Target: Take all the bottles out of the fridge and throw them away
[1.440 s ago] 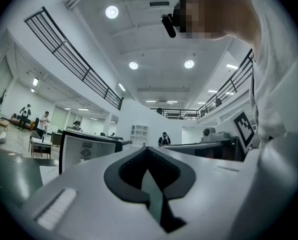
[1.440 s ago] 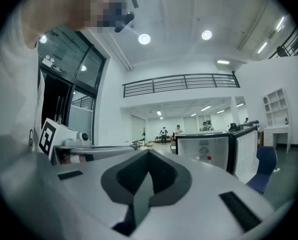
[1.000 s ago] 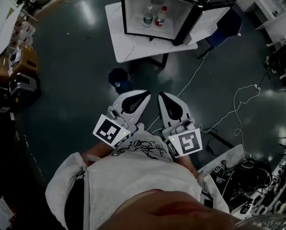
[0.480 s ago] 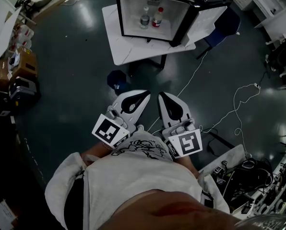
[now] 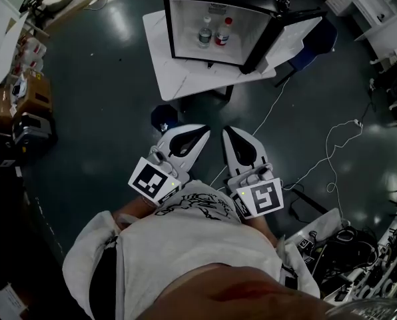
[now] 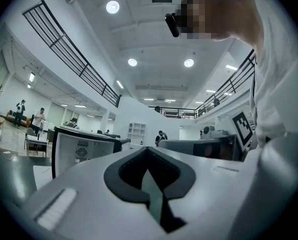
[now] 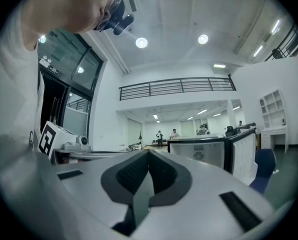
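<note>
The small black fridge (image 5: 218,15) stands open on a white table (image 5: 178,72), its door (image 5: 288,35) swung to the right. Two bottles stand side by side inside: a clear one with a blue label (image 5: 205,32) and one with a red cap (image 5: 223,31). My left gripper (image 5: 204,131) and right gripper (image 5: 226,132) are held side by side at the person's chest, pointing level toward the fridge and well short of it. Both are shut with nothing between their jaws. The fridge also shows past the left gripper (image 6: 148,150) and the right gripper (image 7: 149,151).
A small dark blue bin (image 5: 164,117) sits on the dark floor between me and the table. A blue chair (image 5: 315,42) stands right of the fridge door. White cables (image 5: 332,139) trail over the floor at right. Boxes (image 5: 28,99) line the left edge.
The person and both grippers have shifted a little toward the fridge; the blue bin and table now sit lower in the head view. Both grippers stay shut.
</note>
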